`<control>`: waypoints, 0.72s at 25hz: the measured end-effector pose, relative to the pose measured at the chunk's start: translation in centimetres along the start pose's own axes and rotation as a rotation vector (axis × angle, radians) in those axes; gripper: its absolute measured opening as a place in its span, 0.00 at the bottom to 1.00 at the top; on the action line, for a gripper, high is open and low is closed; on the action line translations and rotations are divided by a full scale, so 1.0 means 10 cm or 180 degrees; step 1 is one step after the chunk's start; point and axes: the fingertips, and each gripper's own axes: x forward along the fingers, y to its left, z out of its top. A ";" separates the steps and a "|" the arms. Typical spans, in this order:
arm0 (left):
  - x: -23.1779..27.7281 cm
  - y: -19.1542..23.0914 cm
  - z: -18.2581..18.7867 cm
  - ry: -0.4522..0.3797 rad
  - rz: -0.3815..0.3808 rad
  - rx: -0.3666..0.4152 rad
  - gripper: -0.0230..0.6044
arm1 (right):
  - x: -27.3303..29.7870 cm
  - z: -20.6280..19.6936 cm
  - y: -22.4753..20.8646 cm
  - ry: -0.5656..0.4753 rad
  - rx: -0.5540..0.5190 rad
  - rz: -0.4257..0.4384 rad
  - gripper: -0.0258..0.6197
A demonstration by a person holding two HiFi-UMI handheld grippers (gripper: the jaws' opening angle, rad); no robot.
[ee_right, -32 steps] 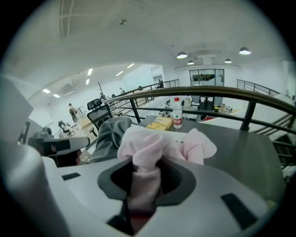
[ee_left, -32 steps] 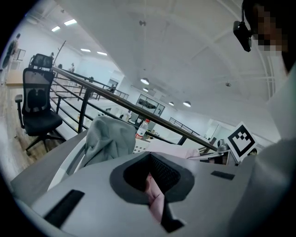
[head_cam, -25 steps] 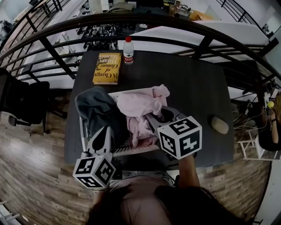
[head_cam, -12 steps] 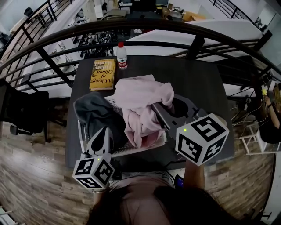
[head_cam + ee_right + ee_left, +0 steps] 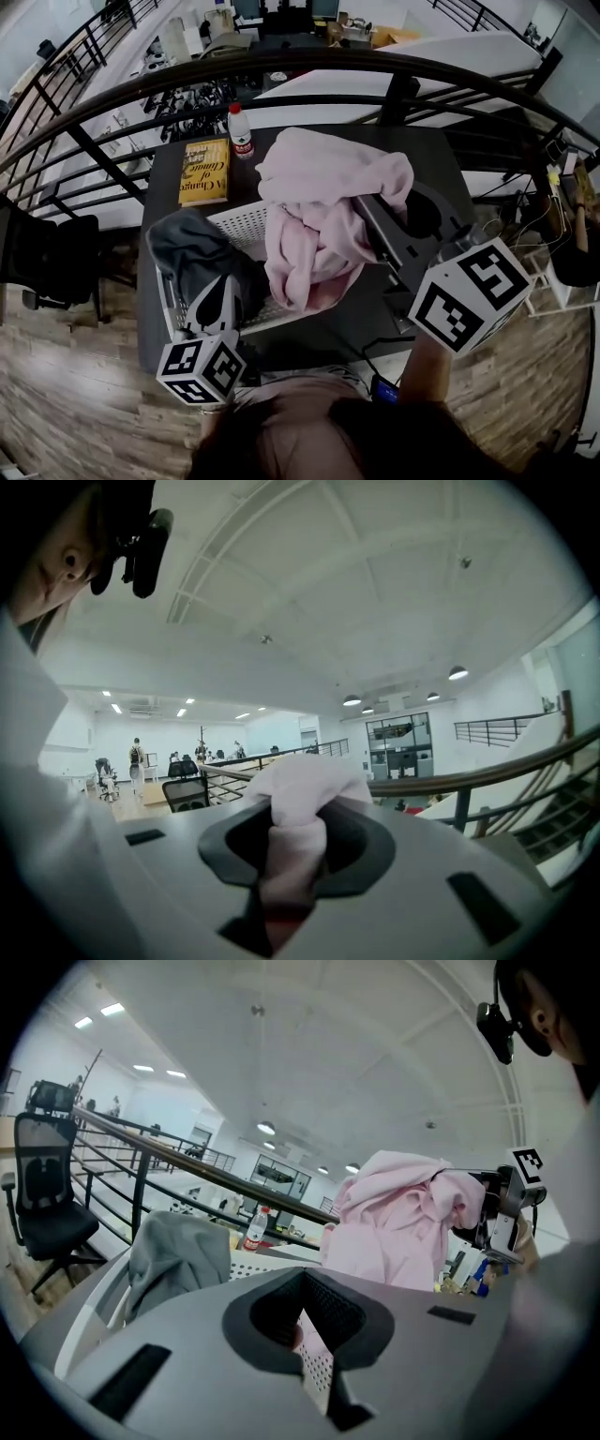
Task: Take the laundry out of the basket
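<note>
Above the basket (image 5: pixel 246 223), the pink garment (image 5: pixel 328 211) is held up by the right tongs (image 5: pixel 364 202)

Over the dark worktop (image 5: pixel 427 150), the pink garment is now carried clearly higher than a second ago. Then it lay bunched inside the basket with the right tongs low upon it. Now most of it is hung in the air, and only its lower end still reaches down past the basket's rim. The right tongs have been raised and drawn toward the right of the head view. A twisted fold of pink cloth is seen clenched between their jaws in the right gripper view. The left tongs (image 5: pixel 218 289) are found almost where they were, at the basket's near left corner, beside the grey garment (image 5: pixel 192 246), which is draped over the left rim as before. Their jaws are held slightly apart, released, with only the perforated white basket wall seen through the gap. A yellow book (image 5: pixel 204 172) and a water bottle (image 5: pixel 241 131) are left at the far edge of the worktop.

The right forearm (image 5: pixel 427 361) is raised steeply from the lower edge of the head view, and its tongs are pointed nearly level, away from the person. The left tongs are tilted slightly downward into the basket, close to the body.
</note>
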 end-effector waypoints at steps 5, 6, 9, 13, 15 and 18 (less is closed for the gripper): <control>0.01 -0.14 -0.02 0.0007 -0.0086 0.0037 0.03 | -0.26 0.18 -0.18 -0.0206 0.0028 -0.0202 0.20; 0.01 -0.16 -0.02 0.0011 -0.0108 0.0047 0.03 | -0.30 0.21 -0.22 -0.0245 0.0029 -0.0257 0.20; 0.04 -0.22 -0.04 0.0022 -0.0171 0.0071 0.03 | -0.44 0.27 -0.34 -0.0330 0.0016 -0.0415 0.20; 0.06 -0.30 -0.06 0.0034 -0.0235 0.0093 0.03 | -0.59 0.30 -0.49 -0.0396 0.0008 -0.0621 0.20; 0.07 -0.34 -0.08 0.0059 -0.0274 0.0107 0.03 | -0.67 0.28 -0.56 -0.0399 0.0016 -0.0717 0.20; 0.10 -0.42 -0.11 0.0099 -0.0348 0.0137 0.03 | -0.78 0.25 -0.65 -0.0408 0.0041 -0.0837 0.20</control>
